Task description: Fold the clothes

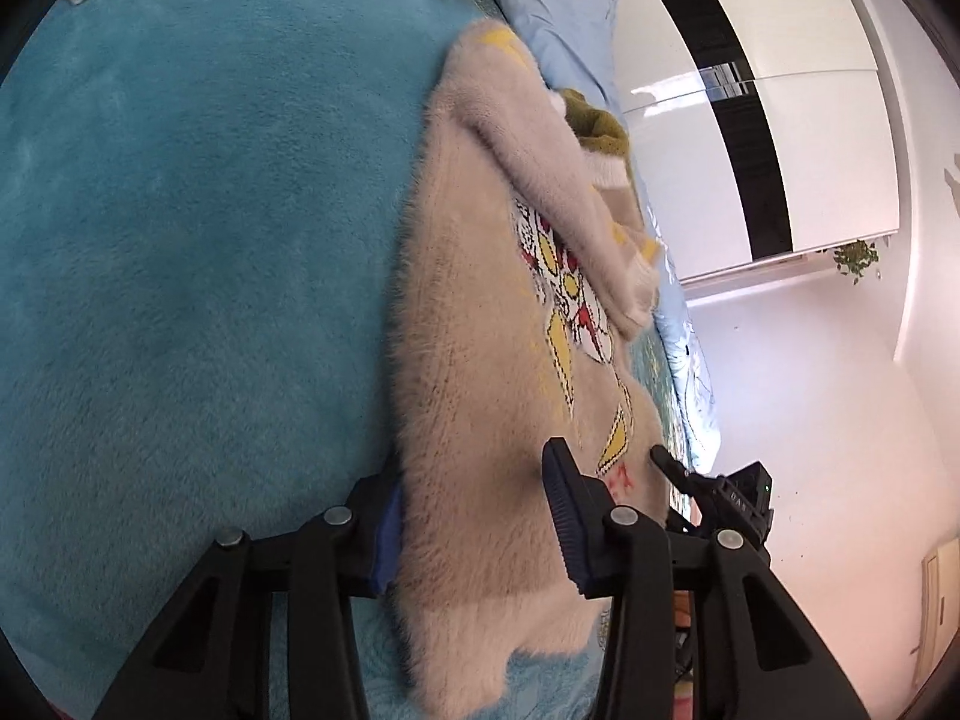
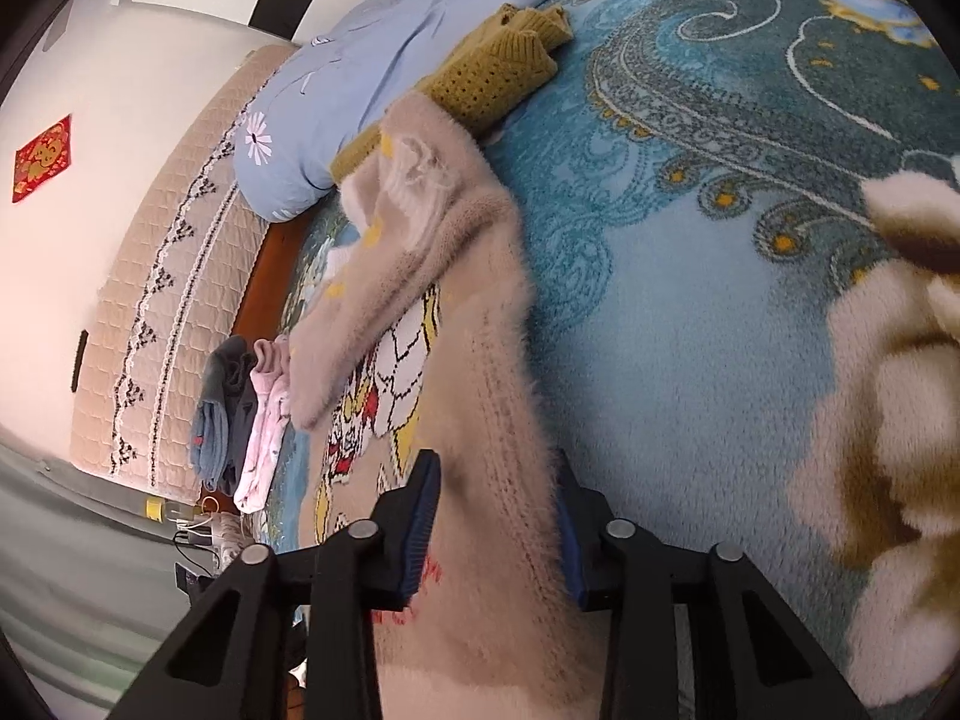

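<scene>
While both tools clamp the beige sweater (image 1: pixel 480 396), left tool (image 1: pixel 480 534) and right tool (image 2: pixel 498 534) grip its hem near the bed (image 1: pixel 180 240) edge.

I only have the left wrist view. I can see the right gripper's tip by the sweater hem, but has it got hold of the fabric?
Observer: Yes. In the right wrist view the right gripper has its jaws closed on a raised fold of the beige sweater.
Operator: Anything else lying near that side?
Observer: A cream-and-brown fuzzy item lies on the blue blanket, apart from the sweater.
Operator: Any other clothes?
Observer: A grey-blue and pink pile sits at the bed's side, beyond the sweater.
</scene>
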### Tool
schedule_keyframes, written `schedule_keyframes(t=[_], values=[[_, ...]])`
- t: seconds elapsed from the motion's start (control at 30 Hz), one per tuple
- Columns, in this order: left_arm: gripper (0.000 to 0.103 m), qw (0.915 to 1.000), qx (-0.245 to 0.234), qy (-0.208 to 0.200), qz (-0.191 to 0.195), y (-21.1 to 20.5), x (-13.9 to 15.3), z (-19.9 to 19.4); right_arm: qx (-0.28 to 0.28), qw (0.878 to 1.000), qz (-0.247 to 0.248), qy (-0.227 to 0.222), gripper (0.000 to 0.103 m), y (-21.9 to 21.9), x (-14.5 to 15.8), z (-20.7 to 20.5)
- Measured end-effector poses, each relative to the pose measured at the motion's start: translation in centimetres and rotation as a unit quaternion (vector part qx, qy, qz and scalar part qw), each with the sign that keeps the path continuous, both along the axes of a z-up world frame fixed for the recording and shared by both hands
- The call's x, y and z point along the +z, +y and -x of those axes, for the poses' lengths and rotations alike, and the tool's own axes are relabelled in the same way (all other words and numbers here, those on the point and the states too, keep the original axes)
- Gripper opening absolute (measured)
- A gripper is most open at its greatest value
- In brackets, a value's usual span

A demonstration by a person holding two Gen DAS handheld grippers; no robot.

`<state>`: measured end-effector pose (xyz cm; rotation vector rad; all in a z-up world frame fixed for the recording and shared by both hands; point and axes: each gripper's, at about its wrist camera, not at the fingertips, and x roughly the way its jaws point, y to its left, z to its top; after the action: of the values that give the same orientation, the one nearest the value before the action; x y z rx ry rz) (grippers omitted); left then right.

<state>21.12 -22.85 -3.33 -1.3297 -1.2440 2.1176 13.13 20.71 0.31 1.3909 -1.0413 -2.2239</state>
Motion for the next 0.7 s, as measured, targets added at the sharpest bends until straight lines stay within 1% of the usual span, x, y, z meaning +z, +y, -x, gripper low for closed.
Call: schedule_keyframes(t=[0.03, 0.07, 0.1, 0.17, 0.2, 0.23, 0.33, 0.43, 0.5, 0.6, 0.67, 0.7], values=[[0.043, 1.0000, 0.003, -0.001, 0.005, 0.0, 0.1, -0.2, 0.003, 1.000, -0.002, 0.001, 0.026, 0.0, 0.2, -0.4], [0.038, 0.9999, 0.006, -0.002, 0.009, 0.0, 0.2, -0.4, 0.006, 1.000, -0.004, 0.002, 0.018, -0.1, 0.4, -0.8], [0.035, 0.9999, 0.009, -0.003, 0.014, -0.1, 0.3, -0.6, 0.012, 1.000, -0.002, 0.006, 0.015, -0.2, 0.7, -1.2], [0.019, 0.9994, 0.020, -0.009, 0.026, 0.0, 0.5, -0.6, 0.026, 1.000, 0.001, 0.014, 0.012, -0.5, 1.3, -1.9], [0.014, 0.9994, 0.022, -0.008, 0.027, -0.5, 0.7, -0.8, 0.035, 0.999, -0.001, 0.021, 0.011, -0.8, 1.8, -2.2], [0.011, 0.9993, 0.025, -0.006, 0.028, -0.5, 1.0, -0.8, 0.044, 0.999, -0.002, 0.029, 0.011, -1.1, 2.2, -2.5], [0.010, 0.9992, 0.029, 0.015, 0.024, -0.9, 2.9, -1.2, 0.053, 0.998, 0.007, 0.045, 0.010, -1.4, 3.5, -2.7], [0.010, 0.9986, 0.025, 0.045, -0.011, -2.2, 5.3, -2.3, 0.055, 0.997, 0.019, 0.057, 0.010, -1.4, 5.0, -3.5], [0.010, 0.9973, 0.020, 0.070, -0.013, -2.9, 7.5, -3.6, 0.061, 0.995, 0.032, 0.071, 0.010, -1.4, 6.4, -4.7], [0.010, 0.9912, -0.009, 0.131, -0.015, -3.5, 11.5, -6.4, 0.072, 0.991, 0.063, 0.098, 0.010, -1.2, 8.9, -7.4], [0.010, 0.9856, -0.018, 0.168, -0.010, -3.8, 13.7, -7.6, 0.075, 0.987, 0.075, 0.124, 0.010, -0.8, 10.8, -9.2], [0.010, 0.9839, -0.017, 0.178, -0.006, -4.1, 14.4, -7.8, 0.074, 0.985, 0.080, 0.133, 0.010, -0.5, 11.5, -9.4]])
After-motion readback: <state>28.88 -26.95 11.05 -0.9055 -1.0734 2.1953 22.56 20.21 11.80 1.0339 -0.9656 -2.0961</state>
